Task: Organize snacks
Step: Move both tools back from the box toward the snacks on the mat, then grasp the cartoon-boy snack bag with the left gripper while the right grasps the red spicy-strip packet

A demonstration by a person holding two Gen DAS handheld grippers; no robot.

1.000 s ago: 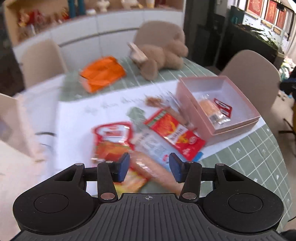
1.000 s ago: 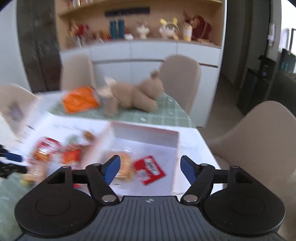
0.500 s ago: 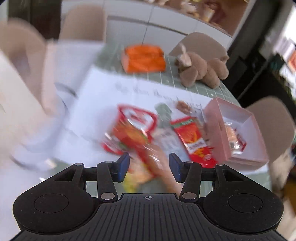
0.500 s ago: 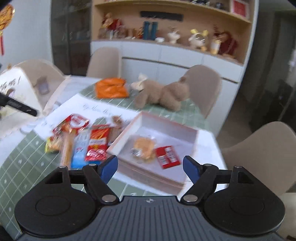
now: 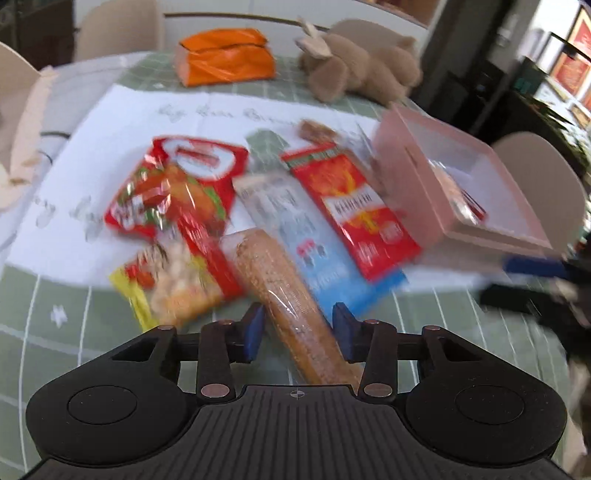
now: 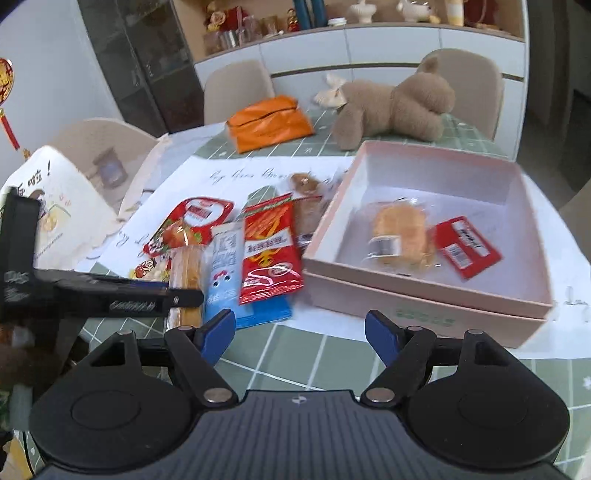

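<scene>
The left gripper (image 5: 297, 334), jaws just closing yet not touching, is set astride the long biscuit stick (image 5: 284, 299), ready for lifting. The pink box (image 6: 417, 295) lies at two o'clock. The right gripper (image 6: 300, 334) is held open, empty.

Home dining room: checked-cloth table (image 6: 325, 354), padded chairs (image 6: 236, 90), ornament-filled sideboard (image 6: 369, 33).

Left wrist view: close, angled down over the green-checked table (image 5: 436, 325), facing the scattered snack packets (image 5: 354, 210). Right wrist view: slightly further back, facing the open pink cardboard box (image 6: 424, 299). Shared: packets, box, brown plush bear (image 6: 399, 107).
</scene>
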